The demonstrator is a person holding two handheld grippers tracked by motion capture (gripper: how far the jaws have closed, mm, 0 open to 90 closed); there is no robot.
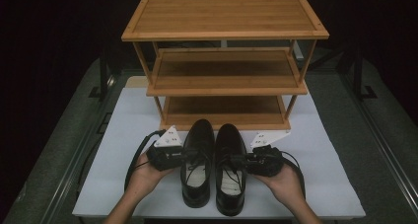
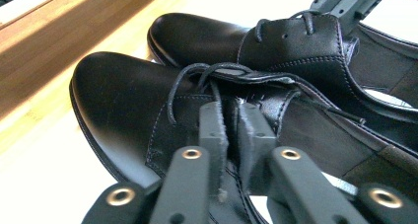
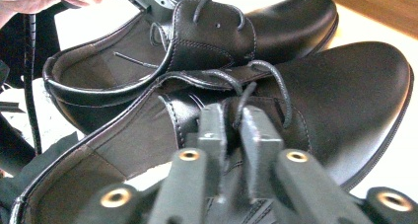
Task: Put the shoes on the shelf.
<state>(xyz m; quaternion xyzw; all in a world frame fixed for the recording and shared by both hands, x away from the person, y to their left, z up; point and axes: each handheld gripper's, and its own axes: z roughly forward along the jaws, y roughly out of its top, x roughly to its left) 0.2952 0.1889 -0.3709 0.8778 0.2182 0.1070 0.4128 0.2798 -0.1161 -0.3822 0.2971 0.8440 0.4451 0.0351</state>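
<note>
Two shoes, left (image 1: 197,161) and right (image 1: 230,166), at tabletop (image 1: 123,135) six o'clock, each clamped by tongs (image 1: 183,156) (image 1: 245,161); rack (image 1: 224,61) at twelve unfilled, lifting outstanding.

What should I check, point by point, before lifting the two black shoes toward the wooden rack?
1. Left gripper clamped on the side flap of the left shoe: ok, jaws nearly together with leather between them.
2. Right gripper clamped on the right shoe: ok, jaws pinch its lace-side flap.
3. Laces free of the jaws: cannot tell; on each shoe a lace loop hangs right at the pads.
4. Shoes side by side, toes toward the rack: ok.
5. Rack shelves free for the shoes: ok, all three tiers look bare.
6. Grip deep enough to carry the weight: cannot tell, the jaws pinch thin leather at its edge.
</note>
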